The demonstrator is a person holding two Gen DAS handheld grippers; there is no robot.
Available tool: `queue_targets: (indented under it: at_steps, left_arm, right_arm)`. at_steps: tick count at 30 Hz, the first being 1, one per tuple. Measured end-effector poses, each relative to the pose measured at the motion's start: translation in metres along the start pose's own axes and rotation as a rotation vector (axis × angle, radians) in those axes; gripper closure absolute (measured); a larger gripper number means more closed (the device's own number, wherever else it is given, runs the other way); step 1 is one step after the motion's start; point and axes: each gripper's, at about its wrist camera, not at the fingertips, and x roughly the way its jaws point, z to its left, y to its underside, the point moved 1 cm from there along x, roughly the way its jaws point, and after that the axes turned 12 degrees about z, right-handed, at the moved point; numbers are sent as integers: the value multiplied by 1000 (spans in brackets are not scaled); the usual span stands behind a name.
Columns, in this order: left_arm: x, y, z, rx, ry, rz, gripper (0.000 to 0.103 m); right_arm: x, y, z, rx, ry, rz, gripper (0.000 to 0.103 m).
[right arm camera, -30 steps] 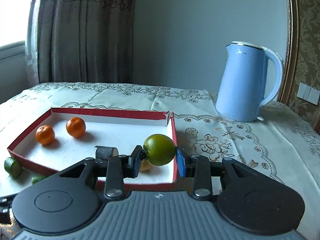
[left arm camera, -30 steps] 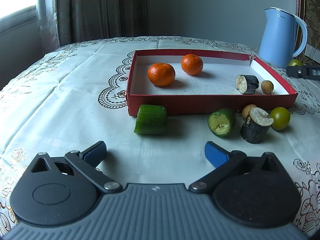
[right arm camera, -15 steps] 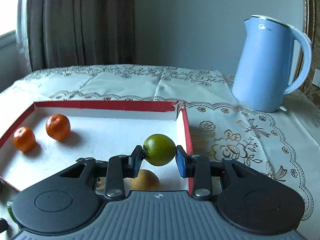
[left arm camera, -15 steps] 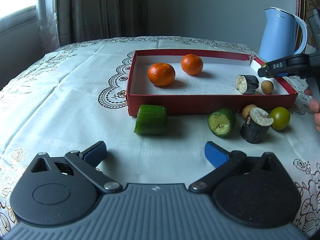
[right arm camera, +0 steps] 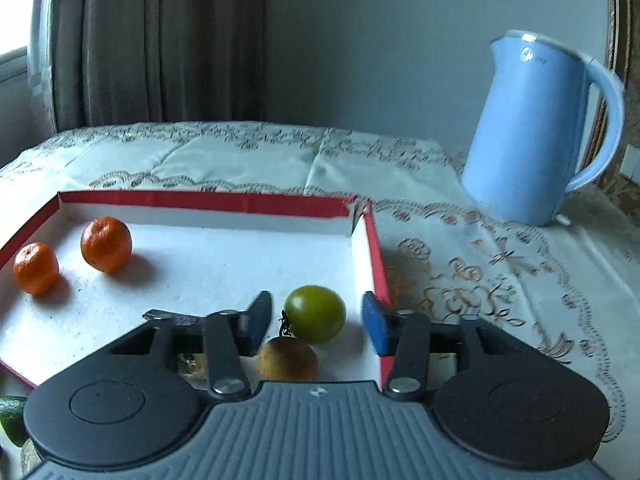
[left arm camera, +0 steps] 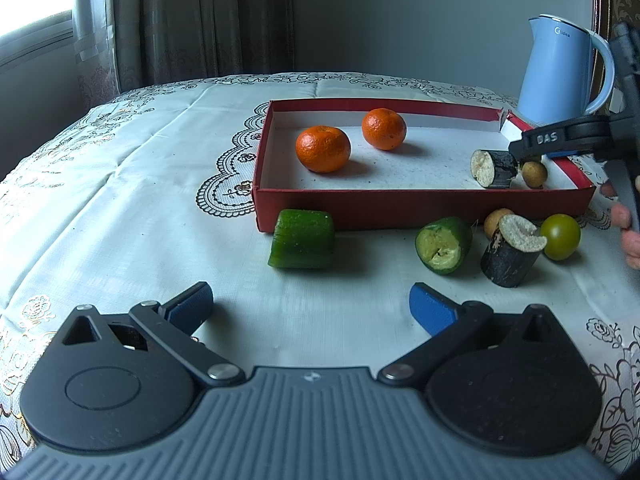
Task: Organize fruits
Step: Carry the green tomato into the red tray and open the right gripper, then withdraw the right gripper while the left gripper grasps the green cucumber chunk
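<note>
Over the right end of the red tray: right claw, jaws opening, blue pads clear of the green tomato on either side. Tomato between the pads, touching neither, down on the white tray floor near the right wall. Just in front of it, touching or nearly so, a small brown longan. Farther left in the tray, two oranges: one toward the back, one nearer the left wall, apart from each other. Same right claw seen side-on from the left wrist view, poised above the tray's right corner, with fingers of a hand on its grip at the picture's edge. Beside it in the tray, a dark-skinned cut piece lying on its side, pale face toward the left.

Low over the worktop, well short of the tray: left claw, spread wide, nothing between its pads. Outside the tray, along its near wall: a green cucumber chunk close against the wall; a second cucumber piece with cut face toward the camera; another dark-skinned stub standing tilted; a second longan behind it; a second green tomato at the far right. Beyond the tray's right corner, a blue kettle upright on the embroidered cloth.
</note>
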Motion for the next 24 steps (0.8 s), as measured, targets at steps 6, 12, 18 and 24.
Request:
queue_targets:
  at_steps: [6, 12, 18, 24]
  left_arm:
    - [0, 0, 0, 0, 0, 0, 0]
    - [0, 0, 0, 0, 0, 0, 0]
    - [0, 0, 0, 0, 0, 0, 0]
    - [0, -1, 0, -3, 4, -2, 0]
  right_arm:
    - [-40, 15, -3, 19, 10, -81, 35]
    - [-72, 42, -12, 34, -3, -68, 34]
    - [-88, 76, -17, 56, -17, -24, 22]
    - [-81, 108, -20, 72, -43, 63, 22]
